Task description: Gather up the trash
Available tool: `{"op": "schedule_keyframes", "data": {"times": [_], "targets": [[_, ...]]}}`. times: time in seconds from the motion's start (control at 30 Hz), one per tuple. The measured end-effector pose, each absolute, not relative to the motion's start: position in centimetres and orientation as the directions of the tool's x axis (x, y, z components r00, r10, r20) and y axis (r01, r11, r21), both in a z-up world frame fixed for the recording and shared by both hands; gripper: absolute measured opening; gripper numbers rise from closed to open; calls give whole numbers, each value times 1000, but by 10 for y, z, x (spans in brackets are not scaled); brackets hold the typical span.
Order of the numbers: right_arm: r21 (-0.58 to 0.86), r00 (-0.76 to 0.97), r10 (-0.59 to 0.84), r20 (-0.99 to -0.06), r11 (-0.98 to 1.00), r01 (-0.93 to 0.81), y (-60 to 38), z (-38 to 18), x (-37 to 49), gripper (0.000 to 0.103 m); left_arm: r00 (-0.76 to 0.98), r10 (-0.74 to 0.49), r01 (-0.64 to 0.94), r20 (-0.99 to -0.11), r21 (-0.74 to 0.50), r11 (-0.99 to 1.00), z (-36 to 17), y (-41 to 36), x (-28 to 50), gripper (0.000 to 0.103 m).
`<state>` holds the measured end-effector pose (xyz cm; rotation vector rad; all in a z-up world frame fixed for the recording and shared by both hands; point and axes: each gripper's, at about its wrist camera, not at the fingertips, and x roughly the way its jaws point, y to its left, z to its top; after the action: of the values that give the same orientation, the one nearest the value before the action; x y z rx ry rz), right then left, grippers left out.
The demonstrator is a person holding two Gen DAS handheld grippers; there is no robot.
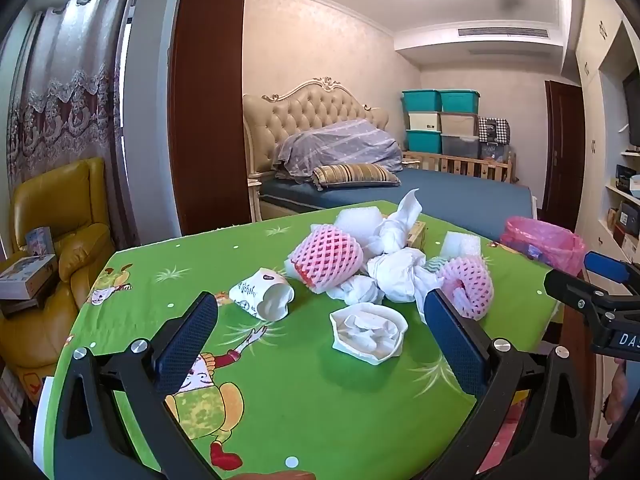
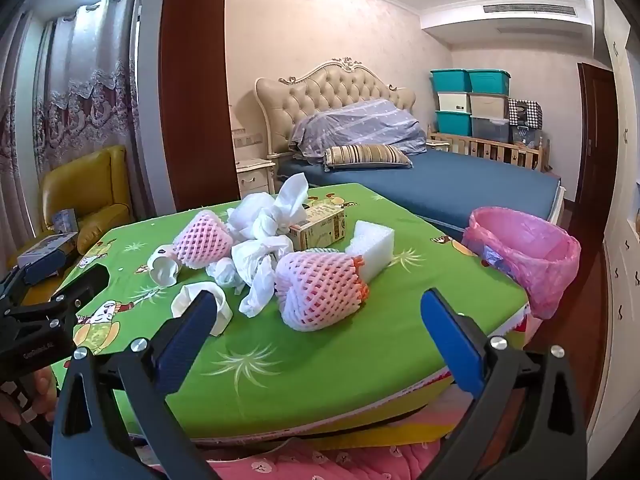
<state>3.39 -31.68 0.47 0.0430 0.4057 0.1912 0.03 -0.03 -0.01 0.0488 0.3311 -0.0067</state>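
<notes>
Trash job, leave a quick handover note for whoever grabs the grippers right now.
Left gripper: open, empty, above the near table edge.
Right gripper: open, empty, near the table's right side.
On the green table: two pink foam nets, crumpled tissues, two crushed paper cups, white foam blocks, a small carton.
Pink-lined bin: beside the table's right edge.
Done: nothing picked up yet.
Left: move everything into the bin.

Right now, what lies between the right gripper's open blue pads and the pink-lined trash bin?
Nothing. In the right wrist view, only bare green cartoon tablecloth separates the right gripper from the pink-lined trash bin; the pink foam fruit net lies further left.
</notes>
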Motion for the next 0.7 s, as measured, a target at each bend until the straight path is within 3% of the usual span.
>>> {"op": "schedule_keyframes", "data": {"times": [0.7], "targets": [[80,888,179,-424,984,-161,-318,7,54,99,940,1,11,-340,33,999,-6,-2,0,97]]}}
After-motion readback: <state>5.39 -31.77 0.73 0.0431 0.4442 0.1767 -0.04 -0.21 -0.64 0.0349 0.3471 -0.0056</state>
